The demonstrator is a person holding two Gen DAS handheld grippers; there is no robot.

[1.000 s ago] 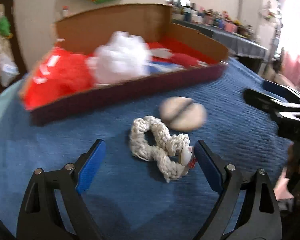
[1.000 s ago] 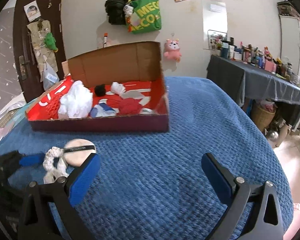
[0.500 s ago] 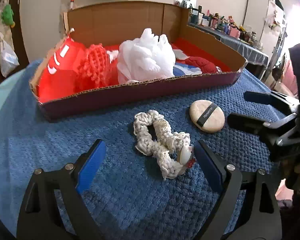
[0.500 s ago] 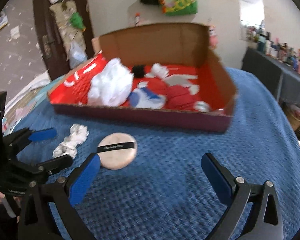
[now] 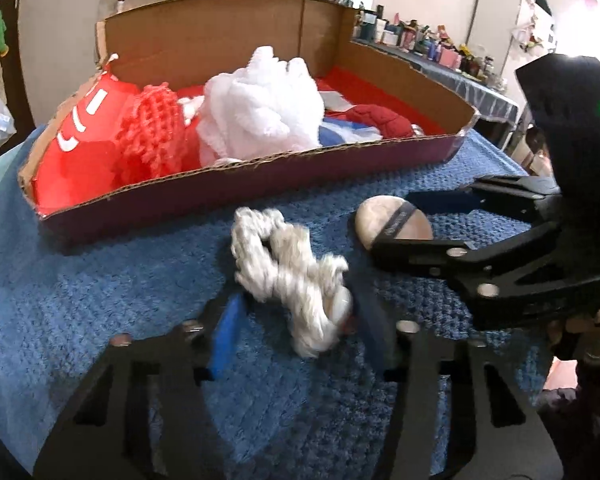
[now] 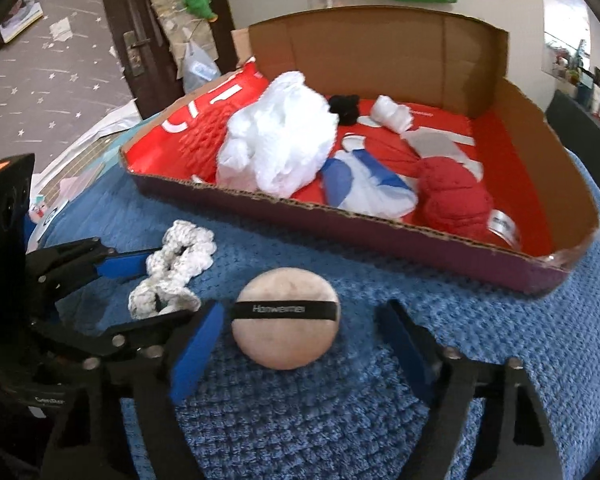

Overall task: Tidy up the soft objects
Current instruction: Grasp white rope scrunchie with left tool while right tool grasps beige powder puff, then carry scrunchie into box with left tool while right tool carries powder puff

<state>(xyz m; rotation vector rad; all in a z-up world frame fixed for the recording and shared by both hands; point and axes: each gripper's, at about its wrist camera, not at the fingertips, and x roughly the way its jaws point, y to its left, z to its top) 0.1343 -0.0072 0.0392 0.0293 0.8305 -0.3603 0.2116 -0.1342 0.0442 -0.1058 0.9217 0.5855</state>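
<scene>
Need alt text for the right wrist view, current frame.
The open right gripper straddles a round beige powder puff with a black band, lying on a blue knitted blanket. To its left, the left gripper flanks a white crocheted scrunchie. Behind sits a cardboard box holding red, white and blue soft items.

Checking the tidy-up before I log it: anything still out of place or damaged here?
Two soft items still lie on the blue blanket outside the cardboard box: the white crocheted scrunchie and the round powder puff. The box's cut front edge looks ragged. Nothing is spilled.
</scene>
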